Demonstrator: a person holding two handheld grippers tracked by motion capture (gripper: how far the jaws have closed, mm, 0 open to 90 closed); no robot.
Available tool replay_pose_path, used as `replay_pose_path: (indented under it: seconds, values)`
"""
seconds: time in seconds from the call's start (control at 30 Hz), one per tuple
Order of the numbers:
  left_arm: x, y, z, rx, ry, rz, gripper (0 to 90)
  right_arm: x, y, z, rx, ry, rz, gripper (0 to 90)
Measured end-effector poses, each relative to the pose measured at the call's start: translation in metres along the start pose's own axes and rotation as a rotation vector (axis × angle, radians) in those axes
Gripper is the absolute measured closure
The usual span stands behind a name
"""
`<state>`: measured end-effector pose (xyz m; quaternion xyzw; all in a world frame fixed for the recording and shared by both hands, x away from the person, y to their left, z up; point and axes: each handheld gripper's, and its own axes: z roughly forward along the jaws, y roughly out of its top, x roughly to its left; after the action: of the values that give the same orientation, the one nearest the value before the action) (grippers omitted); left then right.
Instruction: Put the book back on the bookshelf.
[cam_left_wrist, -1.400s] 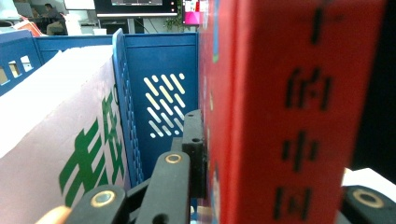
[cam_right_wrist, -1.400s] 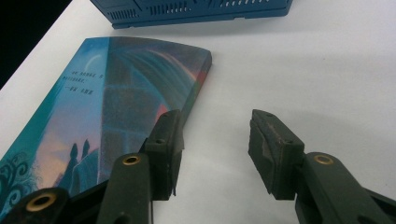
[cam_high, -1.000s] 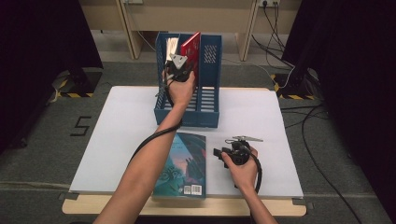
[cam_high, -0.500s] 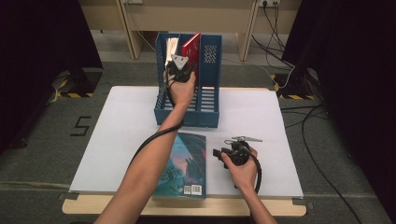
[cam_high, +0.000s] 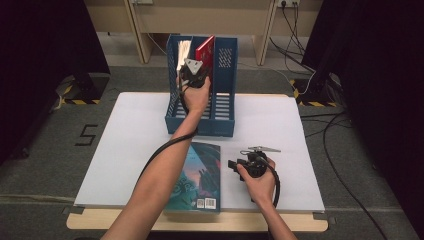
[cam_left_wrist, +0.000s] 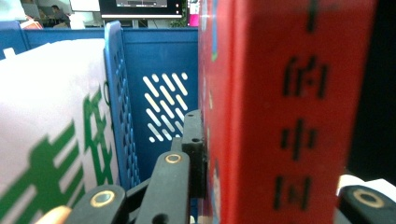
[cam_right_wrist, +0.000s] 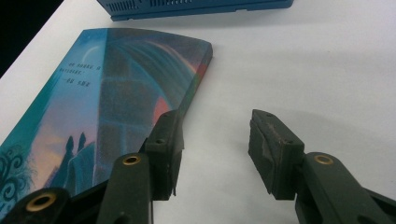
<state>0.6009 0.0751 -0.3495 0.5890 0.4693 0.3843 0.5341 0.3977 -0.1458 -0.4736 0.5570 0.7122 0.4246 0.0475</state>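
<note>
Because the red book (cam_high: 206, 50) must slide upright into the blue file rack (cam_high: 223, 120), my left gripper (cam_high: 194, 70) clamps its spine above the slot. My right gripper (cam_right_wrist: 215, 149) rests gaping on the table (cam_high: 130, 130) beside the teal book (cam_high: 197, 175), ready.

1. Red book (cam_left_wrist: 299, 116), pressed against the left fingers (cam_left_wrist: 194, 140): black characters down its spine, "的", "中" and "国" legible;
2. White sheet (cam_left_wrist: 51, 140), left of those fingers: large green characters, cut off, unreadable;
3. Teal book (cam_right_wrist: 93, 107), beside the right fingers (cam_right_wrist: 166, 140): small pale lines, too blurred;
4. Floor (cam_high: 50, 150): a painted "5" (cam_high: 88, 135).
</note>
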Motion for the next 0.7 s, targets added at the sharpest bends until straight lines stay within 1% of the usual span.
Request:
replay_pose_path:
  seconds: [0.07, 0.13, 0.23, 0.37, 0.43, 0.5, 0.57, 0.67, 0.7]
  values:
    - [0.001, -0.002, 0.001, 0.001, 0.000, -0.003, 78.6, 0.000, 0.000, 0.000, -0.002, -0.001, -0.005, 54.4]
    - [0.001, -0.002, 0.003, 0.007, 0.001, 0.000, 78.6, 0.001, 0.000, 0.001, 0.001, 0.002, -0.001, 54.4]
    - [0.000, -0.005, 0.003, 0.018, 0.010, 0.013, 78.5, 0.001, -0.001, 0.002, 0.004, 0.002, -0.006, 54.4]
    - [-0.001, -0.014, 0.004, 0.038, 0.008, -0.002, 78.4, 0.003, -0.001, 0.003, 0.012, 0.006, -0.005, 54.4]
    - [-0.002, -0.017, 0.004, 0.048, 0.010, 0.005, 78.3, 0.002, -0.002, 0.002, 0.008, 0.008, -0.011, 54.4]
    - [-0.002, -0.020, 0.004, 0.063, 0.015, 0.001, 78.3, 0.002, -0.002, 0.003, 0.010, 0.008, -0.012, 54.4]
    - [-0.003, -0.021, 0.003, 0.072, 0.016, 0.013, 78.1, 0.002, -0.002, 0.003, 0.011, 0.006, -0.012, 54.4]
    - [-0.003, -0.023, 0.002, 0.099, 0.015, 0.022, 77.9, 0.003, -0.002, 0.003, 0.014, 0.007, -0.008, 54.4]
    - [-0.003, -0.024, 0.001, 0.109, 0.015, 0.034, 77.9, 0.003, -0.002, 0.003, 0.014, 0.007, -0.013, 54.4]
